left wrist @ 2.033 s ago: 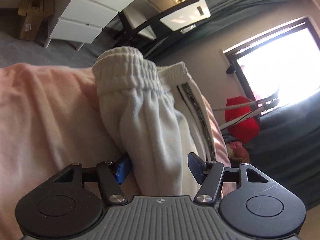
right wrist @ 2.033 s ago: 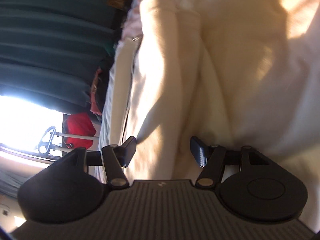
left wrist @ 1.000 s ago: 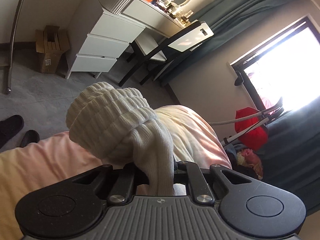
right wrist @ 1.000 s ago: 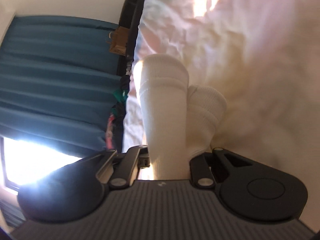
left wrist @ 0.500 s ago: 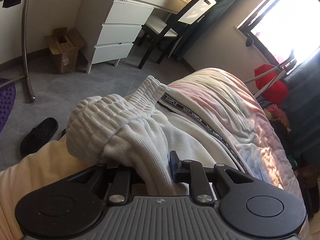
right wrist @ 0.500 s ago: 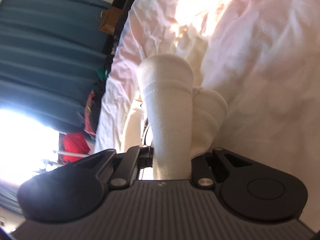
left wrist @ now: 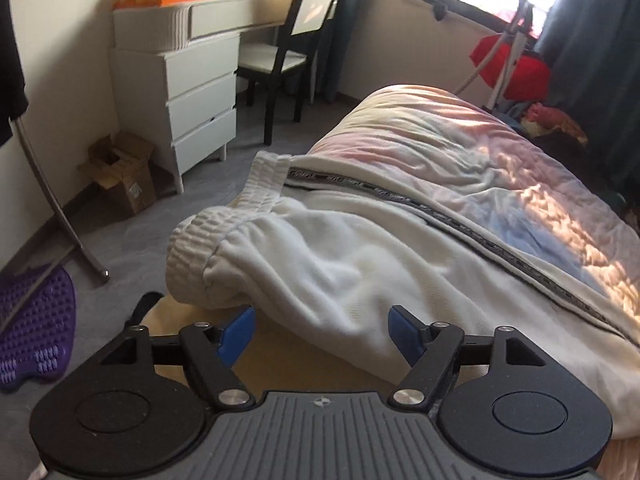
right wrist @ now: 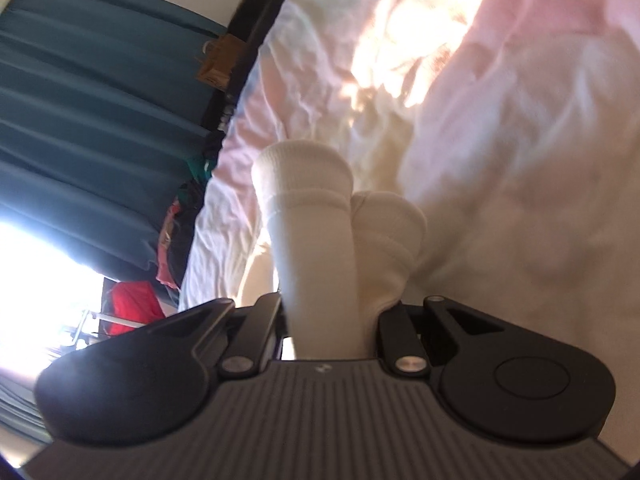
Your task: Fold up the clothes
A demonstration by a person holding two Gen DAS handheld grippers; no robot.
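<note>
The left claw (left wrist: 320, 330) has just been opening and now stands wide, its blue pads (left wrist: 236, 334) clear of the white sweatpants (left wrist: 360, 264) on the bed (left wrist: 460, 140), cloth between them but unpinched. The right claw (right wrist: 328, 320) is clamped tight on the ribbed cuffs (right wrist: 340, 216). The pants run lengthwise up the bed, elastic waistband (left wrist: 208, 240) at the near end by the floor, striped side seam (left wrist: 460, 224) trailing toward the window. A fold looks half made; next, probably, the cuff end must be carried to the waistband and smoothed.
</note>
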